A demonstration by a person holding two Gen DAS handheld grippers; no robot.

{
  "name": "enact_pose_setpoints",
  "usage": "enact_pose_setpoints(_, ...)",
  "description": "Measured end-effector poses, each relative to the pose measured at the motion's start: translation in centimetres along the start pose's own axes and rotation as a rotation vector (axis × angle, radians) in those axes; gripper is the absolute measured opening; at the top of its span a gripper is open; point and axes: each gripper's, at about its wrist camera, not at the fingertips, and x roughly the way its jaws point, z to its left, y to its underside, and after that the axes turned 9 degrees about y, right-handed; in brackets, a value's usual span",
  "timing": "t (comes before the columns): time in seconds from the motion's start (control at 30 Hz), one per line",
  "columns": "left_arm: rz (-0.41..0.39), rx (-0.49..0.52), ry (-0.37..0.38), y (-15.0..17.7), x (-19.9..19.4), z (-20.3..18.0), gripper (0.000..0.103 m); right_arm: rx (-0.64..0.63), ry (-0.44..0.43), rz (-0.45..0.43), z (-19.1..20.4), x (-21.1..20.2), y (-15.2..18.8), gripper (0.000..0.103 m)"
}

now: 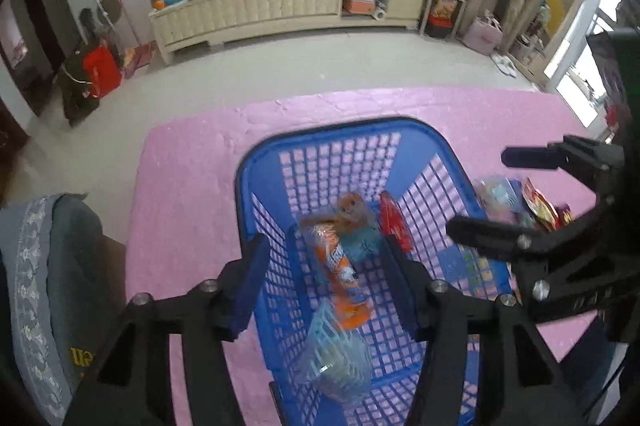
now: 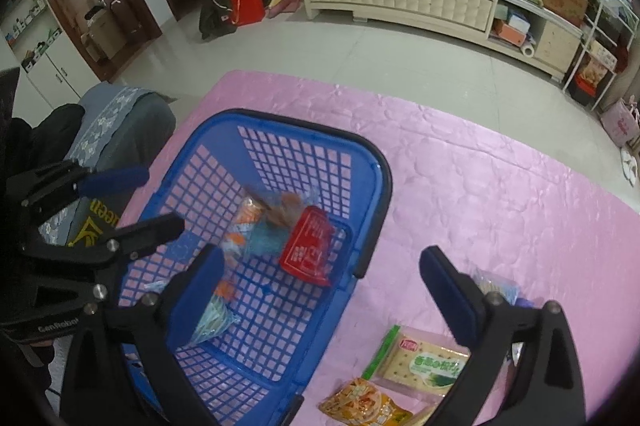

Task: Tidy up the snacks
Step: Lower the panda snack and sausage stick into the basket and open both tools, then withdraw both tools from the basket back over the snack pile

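A blue lattice basket [image 1: 256,161] [image 2: 376,161] stands on a pink mat. Inside lie an orange snack pack [image 1: 340,262] [image 2: 244,218], a pale blue clear pack [image 1: 336,358] [image 2: 212,322], a teal pack [image 1: 362,244] and a red pack [image 1: 394,222] [image 2: 308,250]. My left gripper [image 1: 326,258] is open and empty above the basket; it also shows in the right wrist view [image 2: 160,201]. My right gripper [image 2: 320,266] is open and empty over the basket's right rim; it also shows in the left wrist view [image 1: 476,191]. Loose snacks lie right of the basket: a green cracker pack [image 2: 420,362], a yellow pack [image 2: 364,406], colourful packs [image 1: 520,201].
The pink mat [image 1: 192,185] [image 2: 500,193] covers the work surface, with bare mat to the left and far side. A grey-blue cloth-covered seat [image 1: 48,266] [image 2: 120,121] stands at its left edge. A cream cabinet [image 1: 280,9] stands against the far wall.
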Motion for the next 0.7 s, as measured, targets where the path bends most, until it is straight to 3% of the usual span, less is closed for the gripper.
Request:
enact_pose_setpoints(0.27, 0.002, -0.022, 0.018, 1.2, -2.3, -1.0, 0.055, 0.021, -0.004, -0.002, -0.5, -2.4, 1.7, 0.100)
enact_pose_setpoints(0.7, -0.085, 0.010, 0.034, 2.7, -8.5, -5.9, 0.066, 0.073, 0.009, -0.066, -2.5, -9.5, 5.4, 0.100)
